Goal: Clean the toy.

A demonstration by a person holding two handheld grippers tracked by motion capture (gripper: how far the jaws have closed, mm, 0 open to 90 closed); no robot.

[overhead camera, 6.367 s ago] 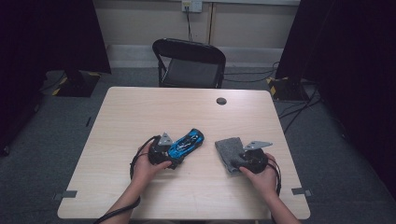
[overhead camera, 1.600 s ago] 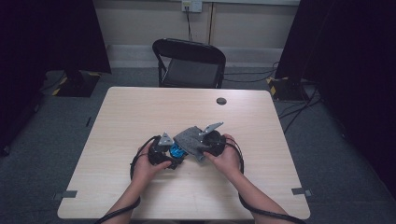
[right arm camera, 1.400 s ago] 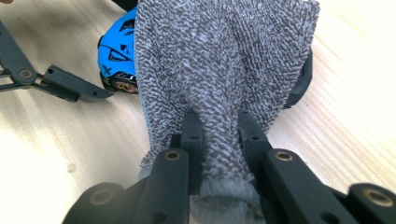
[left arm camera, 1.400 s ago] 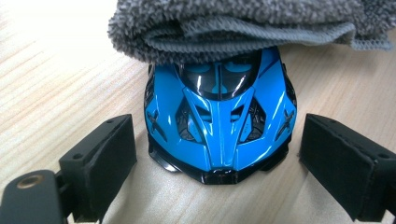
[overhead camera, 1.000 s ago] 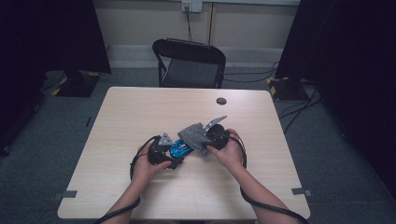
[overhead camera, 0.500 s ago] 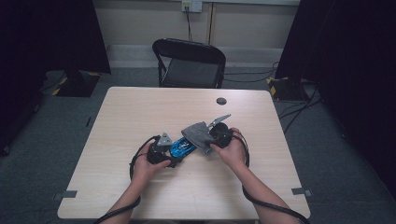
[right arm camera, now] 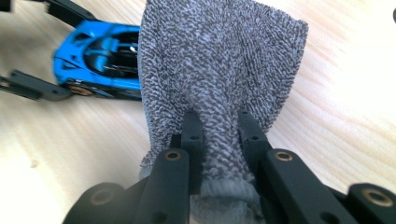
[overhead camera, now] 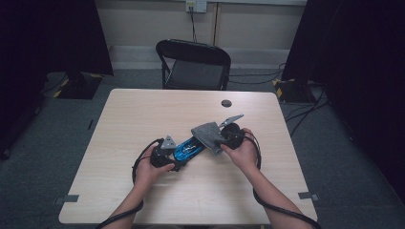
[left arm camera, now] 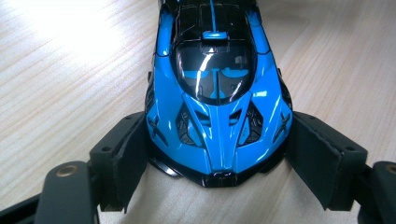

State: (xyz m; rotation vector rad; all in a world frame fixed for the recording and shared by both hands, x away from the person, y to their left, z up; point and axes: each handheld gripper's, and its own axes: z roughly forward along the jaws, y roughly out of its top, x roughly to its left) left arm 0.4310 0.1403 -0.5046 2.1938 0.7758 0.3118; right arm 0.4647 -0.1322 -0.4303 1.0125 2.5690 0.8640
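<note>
The left gripper (left arm camera: 217,161) clamps the nose of the blue toy car (overhead camera: 187,148), whose long axis runs far-right toward the grey cloth (right arm camera: 219,70) pinched in the right gripper (right arm camera: 218,126), draped over its tail.

left gripper (overhead camera: 179,160): jaws just closing, clamped | right gripper (overhead camera: 217,138): jaws pinched tight

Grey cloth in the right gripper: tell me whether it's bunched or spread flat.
Bunched where held. The grey cloth is pinched into a fold between the right gripper fingers, fanning out wider beyond them, over the blue toy car.
</note>
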